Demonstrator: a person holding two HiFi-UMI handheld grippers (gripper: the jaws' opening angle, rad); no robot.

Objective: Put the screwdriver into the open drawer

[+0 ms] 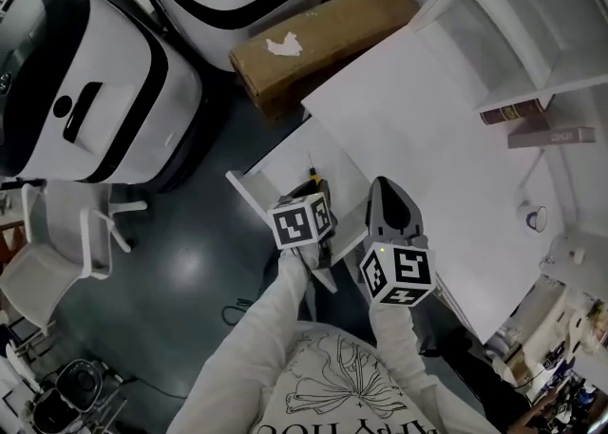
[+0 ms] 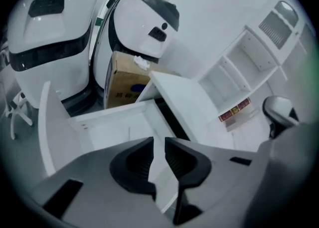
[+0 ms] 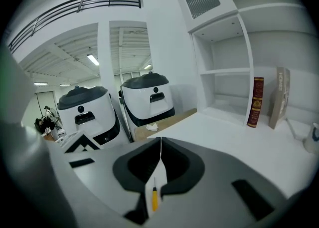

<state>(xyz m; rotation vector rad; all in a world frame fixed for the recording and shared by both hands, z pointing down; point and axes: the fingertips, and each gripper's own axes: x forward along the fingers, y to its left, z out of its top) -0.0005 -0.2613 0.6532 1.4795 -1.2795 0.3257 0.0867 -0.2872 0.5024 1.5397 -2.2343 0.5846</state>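
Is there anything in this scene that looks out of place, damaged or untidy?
Only one small thing: a crumpled white scrap lies on top of the cardboard box beside the desk. The screwdriver lies inside the open drawer, where it belongs.

From the head we look steeply down onto the open drawer (image 1: 283, 172) and desk (image 1: 427, 119). In the left gripper view we tilt down along the jaws, close above that drawer. In the right gripper view we face almost level across the desk towards the shelves (image 3: 224, 72). All three views share the cardboard box (image 1: 323, 38).
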